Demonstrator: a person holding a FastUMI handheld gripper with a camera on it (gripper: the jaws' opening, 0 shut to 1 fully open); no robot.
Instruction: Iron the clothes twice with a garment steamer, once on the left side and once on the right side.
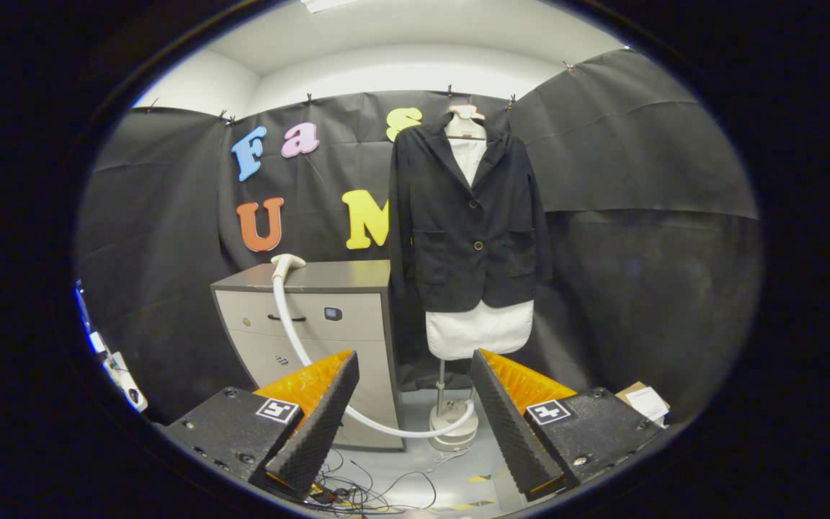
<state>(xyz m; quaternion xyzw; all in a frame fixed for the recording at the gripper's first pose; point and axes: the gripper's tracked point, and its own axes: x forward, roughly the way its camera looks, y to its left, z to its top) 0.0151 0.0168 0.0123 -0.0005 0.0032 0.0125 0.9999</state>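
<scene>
A black blazer (469,216) hangs buttoned on a white mannequin torso (478,330) on a pole stand, well beyond my fingers. The garment steamer's head (285,264) lies on top of the grey cabinet (328,303) to the left of the mannequin. Its white hose (300,346) loops down in front of the cabinet to the steamer base (452,425) on the floor by the stand. My gripper (413,404) is open, far back from all of this, with nothing between its fingers.
Loose cables (357,494) lie on the floor just ahead of the fingers. A cardboard box (644,401) sits on the floor to the right. Some equipment (116,367) stands at the far left. Black cloth walls close the booth.
</scene>
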